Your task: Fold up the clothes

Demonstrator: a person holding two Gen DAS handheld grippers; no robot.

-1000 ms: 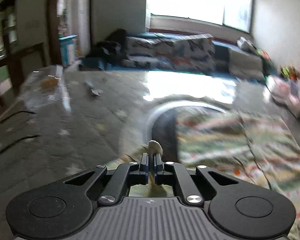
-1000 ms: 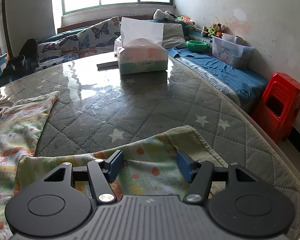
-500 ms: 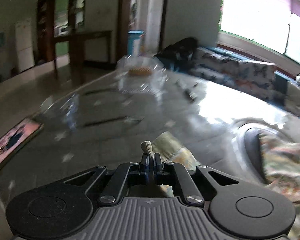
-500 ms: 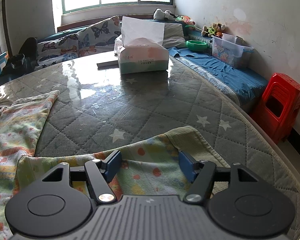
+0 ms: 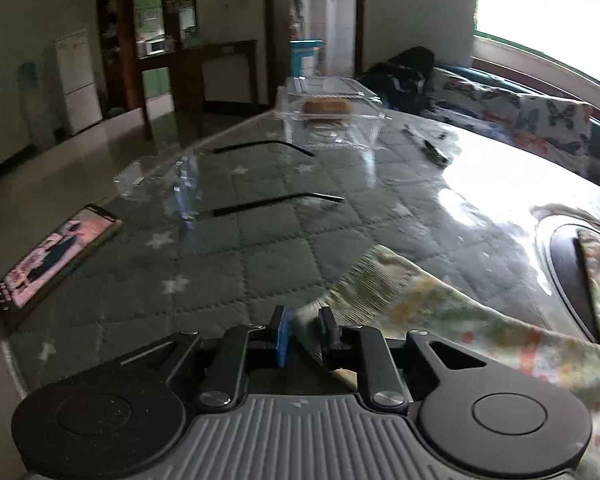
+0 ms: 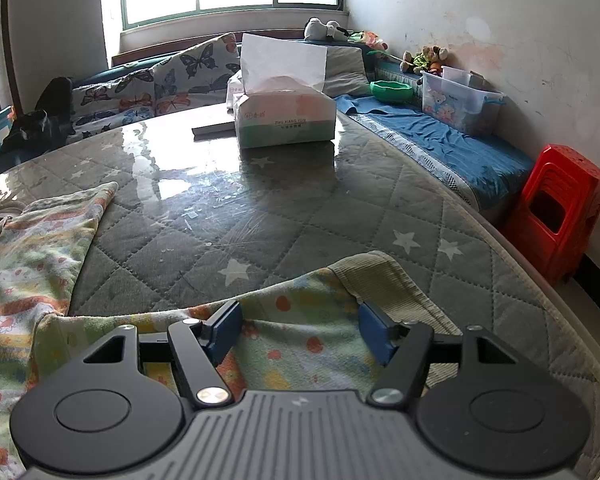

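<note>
Your left hand-held gripper [image 5: 303, 334] has its jaws parted by a narrow gap, and a fold of the patterned garment [image 5: 452, 312] runs up between them; the blur there keeps you from telling whether the pads actually press the cloth. From that point the garment trails off to your right across the worktop [image 5: 260, 248], with its ribbed cuff [image 5: 374, 276] lying just ahead of the fingertips.

Your right hand-held gripper [image 6: 300, 332] stands wide open, holding nothing. Its two blue pads [image 6: 222, 330] hover over the garment's other sleeve [image 6: 300, 320], one on each side of the printed cloth, and the ribbed cuff of that sleeve [image 6: 380, 280] lies just beyond the right-hand pad. The body of the garment [image 6: 28, 264] is spread flat at the left of this view.

On the left side, the worktop edge is close on your left, where a phone [image 5: 56, 256] lies near the rim with its screen lit. A clear plastic box [image 5: 332, 116] sits well ahead, and two thin black strips [image 5: 276, 200] lie between it and you. On the right side, the quilted surface ahead of you is open up to a tissue box [image 6: 284, 116], and the worktop's curved edge falls away on your right, toward a stack of red stools [image 6: 556, 216].
</note>
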